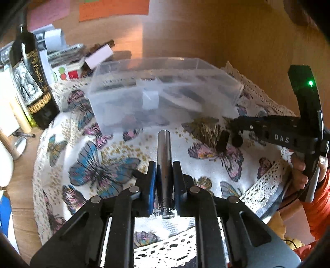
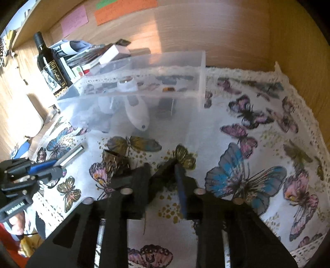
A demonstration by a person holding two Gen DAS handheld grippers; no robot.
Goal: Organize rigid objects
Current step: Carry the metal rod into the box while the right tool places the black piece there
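Note:
My left gripper point(image 1: 164, 171) is shut on a silver metal cylinder point(image 1: 164, 152) and holds it above the butterfly cloth, pointing at a clear plastic box point(image 1: 160, 90). It also shows in the right wrist view point(image 2: 44, 165) with the cylinder point(image 2: 71, 154). My right gripper point(image 2: 163, 167) is shut on a small black object point(image 2: 165, 175); in the left wrist view it point(image 1: 229, 140) hovers right of the box. The box point(image 2: 144, 90) holds a white oblong object point(image 2: 137, 113) and several dark items.
A butterfly-print cloth point(image 1: 99, 165) with lace edging covers the desk. A dark wine bottle point(image 1: 31, 82), books and paper boxes point(image 1: 68, 53) crowd the left. A wooden wall point(image 2: 226, 31) with sticky notes point(image 2: 123, 10) stands behind.

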